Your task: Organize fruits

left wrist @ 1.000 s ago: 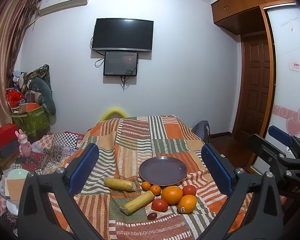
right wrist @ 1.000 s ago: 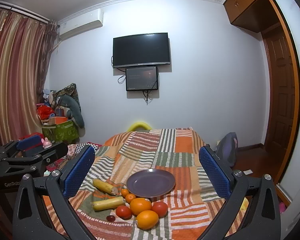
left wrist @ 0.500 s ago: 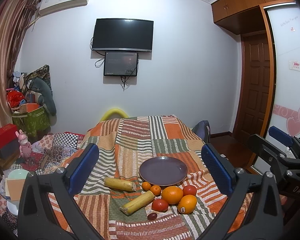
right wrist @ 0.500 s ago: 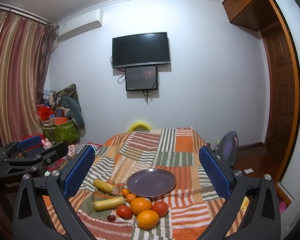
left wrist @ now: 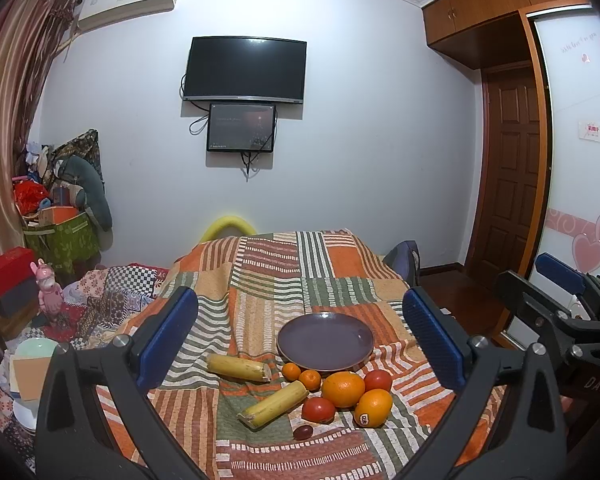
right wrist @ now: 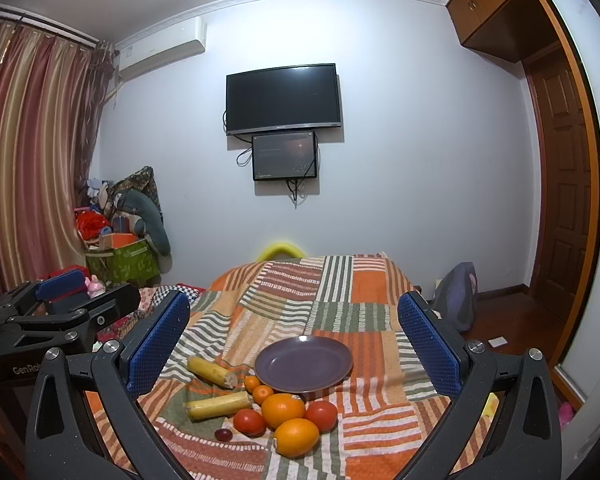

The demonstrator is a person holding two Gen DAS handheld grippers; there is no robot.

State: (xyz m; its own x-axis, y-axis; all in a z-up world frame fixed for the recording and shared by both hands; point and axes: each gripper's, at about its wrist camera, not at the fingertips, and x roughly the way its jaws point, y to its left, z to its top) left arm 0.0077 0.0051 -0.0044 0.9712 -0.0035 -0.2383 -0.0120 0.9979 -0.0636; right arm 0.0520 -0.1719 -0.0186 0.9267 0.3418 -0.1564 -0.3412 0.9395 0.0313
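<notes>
Here, both tools are hovering short of the fruit: left gripper (left wrist: 300, 340) and right gripper (right wrist: 294, 340) are gaping wide, holding nothing. Oranges (right wrist: 283, 411), tomatoes (right wrist: 249, 422) and two yellow stalk pieces (right wrist: 218, 405) are lying on the patchwork cloth (right wrist: 364, 312), just beside the empty purple plate (right wrist: 303, 364). Tomatoes are probably bruising easily; oranges rolling. Pinching across the middles seems safest.

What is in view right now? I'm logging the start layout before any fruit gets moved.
plate: 1, purple, empty, on the patchwork cloth
large oranges: 2, orange, in front of plate
small oranges: 2, orange, at plate's near-left rim
tomatoes: 2, red, beside the large oranges
yellow stalk pieces: 2, left of the fruit
dark small fruit: 1, nearest edge
TV: 1, black, on wall
left gripper: open, empty
right gripper: open, empty
</notes>
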